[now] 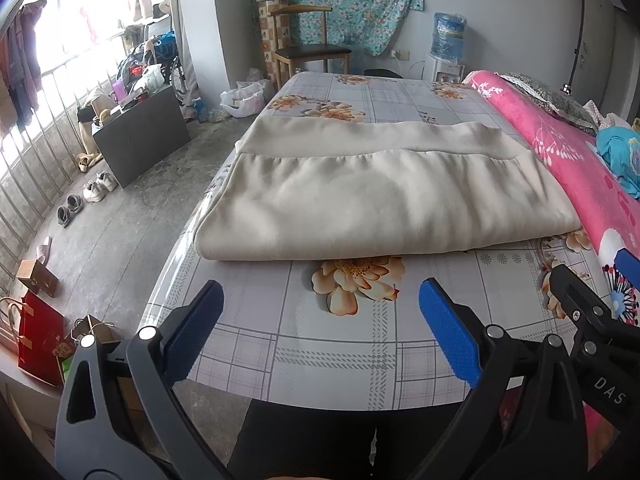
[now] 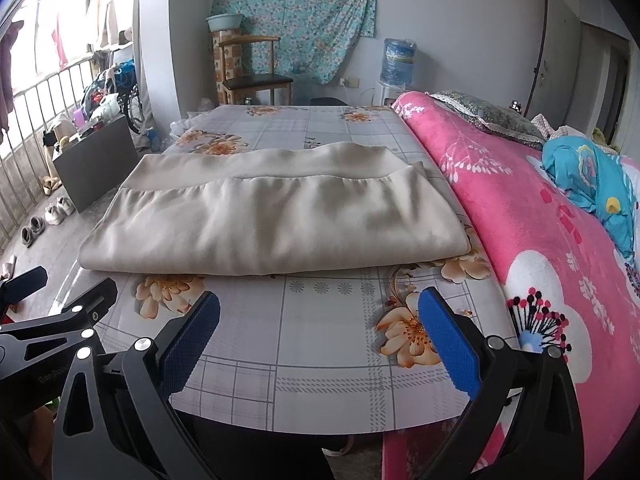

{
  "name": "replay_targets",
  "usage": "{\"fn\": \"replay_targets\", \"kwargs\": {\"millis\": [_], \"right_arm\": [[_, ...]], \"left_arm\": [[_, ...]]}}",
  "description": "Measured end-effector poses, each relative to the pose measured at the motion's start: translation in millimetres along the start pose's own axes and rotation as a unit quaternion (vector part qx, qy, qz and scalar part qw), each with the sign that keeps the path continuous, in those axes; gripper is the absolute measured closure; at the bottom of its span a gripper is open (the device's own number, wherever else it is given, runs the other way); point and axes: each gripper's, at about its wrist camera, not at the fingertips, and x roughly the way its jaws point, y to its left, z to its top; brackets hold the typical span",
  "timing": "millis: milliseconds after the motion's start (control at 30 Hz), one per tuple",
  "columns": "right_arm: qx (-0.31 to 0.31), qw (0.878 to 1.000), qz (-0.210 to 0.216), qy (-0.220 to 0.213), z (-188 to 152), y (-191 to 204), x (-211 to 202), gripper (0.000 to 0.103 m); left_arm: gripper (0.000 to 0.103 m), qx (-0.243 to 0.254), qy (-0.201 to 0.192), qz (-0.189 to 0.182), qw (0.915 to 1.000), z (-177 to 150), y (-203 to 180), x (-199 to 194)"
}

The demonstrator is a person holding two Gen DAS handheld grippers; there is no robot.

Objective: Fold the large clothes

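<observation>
A large beige garment (image 1: 372,196) lies folded flat in a wide rectangle on the flowered bed sheet (image 1: 328,344); it also shows in the right wrist view (image 2: 276,220). My left gripper (image 1: 320,300) is open and empty, held over the sheet just short of the garment's near edge. My right gripper (image 2: 320,308) is open and empty too, at the same near edge, to the right of the left one. The right gripper's fingers (image 1: 576,292) show at the right of the left wrist view, and the left gripper's fingers (image 2: 88,304) at the left of the right wrist view.
A pink flowered blanket (image 2: 532,216) lies along the bed's right side with a blue cloth (image 2: 592,176) and a pillow (image 2: 488,116) on it. On the floor at the left stand a dark cabinet (image 1: 140,136), shoes (image 1: 96,190) and a red bag (image 1: 40,340). A chair (image 1: 308,44) and a water dispenser (image 1: 448,44) stand by the far wall.
</observation>
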Motion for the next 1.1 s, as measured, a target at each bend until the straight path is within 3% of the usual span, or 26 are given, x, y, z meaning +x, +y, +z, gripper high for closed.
{"fn": "replay_targets", "kwargs": {"millis": [1100], "right_arm": [[0.000, 1.000, 0.000, 0.008, -1.7, -0.2, 1.6, 0.006]], "left_arm": [[0.008, -0.005, 0.015, -0.011, 0.9998, -3.5, -2.6, 4.9]]}}
